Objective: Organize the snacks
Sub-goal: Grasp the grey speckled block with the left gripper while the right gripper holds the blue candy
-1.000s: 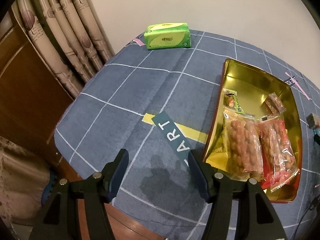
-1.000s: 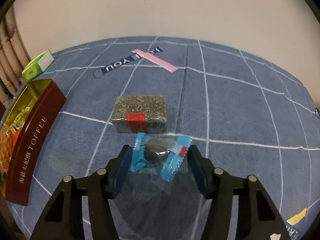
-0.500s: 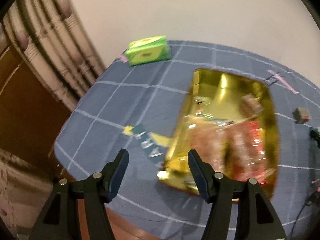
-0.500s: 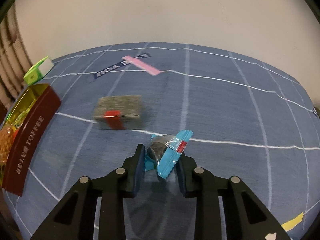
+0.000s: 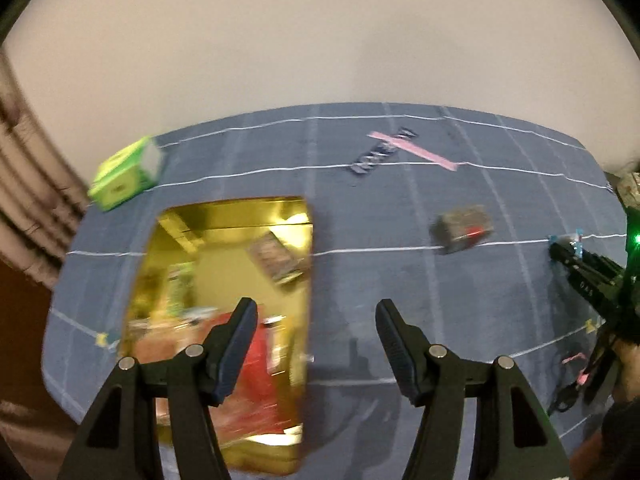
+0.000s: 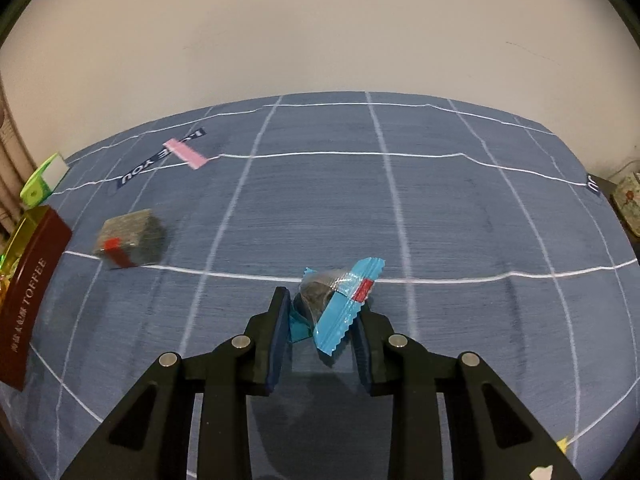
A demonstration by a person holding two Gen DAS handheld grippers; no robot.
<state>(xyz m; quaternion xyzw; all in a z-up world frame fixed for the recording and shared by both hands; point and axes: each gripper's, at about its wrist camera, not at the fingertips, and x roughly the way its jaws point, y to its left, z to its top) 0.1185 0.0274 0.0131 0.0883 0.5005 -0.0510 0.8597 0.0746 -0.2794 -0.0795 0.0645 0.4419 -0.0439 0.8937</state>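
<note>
My right gripper (image 6: 322,312) is shut on a small blue-wrapped snack (image 6: 340,300), held just above the blue checked cloth. A grey block snack with a red label (image 6: 130,244) lies on the cloth to its left. Farther left stands the dark red wall of the gold tin (image 6: 28,288) marked TOFFEE. In the left wrist view the gold tin (image 5: 296,216) holds several snack packets. My left gripper (image 5: 314,320) hovers open over the tin's right edge with nothing between its fingers. The grey block (image 5: 462,230) lies to its right, and the right gripper (image 5: 560,248) shows at the far right.
A green tissue pack (image 5: 124,174) sits at the cloth's far left corner. A pink strip and a dark printed label (image 6: 176,156) lie toward the wall. A curtain (image 5: 28,200) hangs at the left. A small patterned object (image 6: 628,200) sits off the table's right edge.
My right gripper closed on the blue-wrapped snack, lifted it and carried it to the right of the grey block. My left gripper swung right, from bare cloth to over the tin's right edge.
</note>
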